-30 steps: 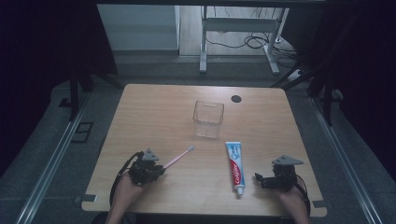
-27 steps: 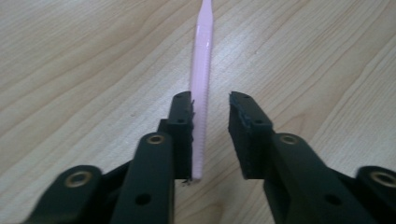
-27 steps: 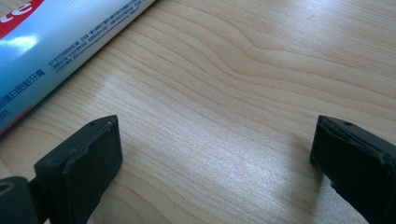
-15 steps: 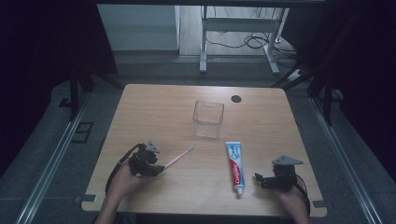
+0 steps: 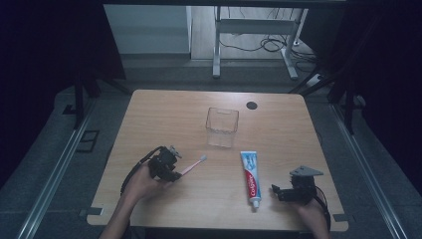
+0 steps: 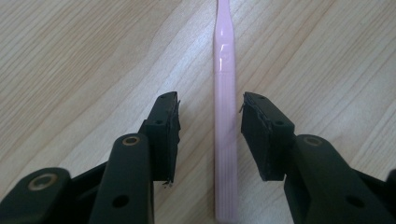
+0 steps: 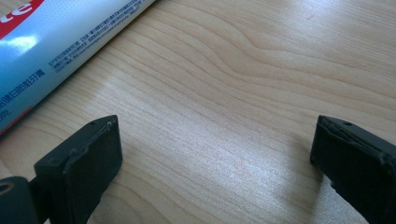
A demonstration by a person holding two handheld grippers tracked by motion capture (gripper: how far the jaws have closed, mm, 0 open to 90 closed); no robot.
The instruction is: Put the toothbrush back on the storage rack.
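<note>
While left gripper point(image 6: 210, 126) jaws closing astride one toothbrush point(image 6: 225, 116), untouched, right gripper point(image 7: 215, 154) gapes beside one toothpaste tube point(image 7: 60, 37).

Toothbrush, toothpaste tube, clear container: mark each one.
toothbrush point(image 6: 225, 88), left gripper view, on the pink handle ahead of the jaws.
toothpaste tube point(image 5: 250, 172), high view, middle of the tube body.
clear container point(image 5: 222, 134), high view, on its near wall.

Toothbrush point(image 6: 225, 116) head cut off by the top edge in the left gripper view, toothpaste tube point(image 7: 56, 46) cropped at the left and top edges in the right gripper view beside the toothbrush's table, its small print unreadable, person's forearms cut off below the table point(image 5: 164, 109) edge.
</note>
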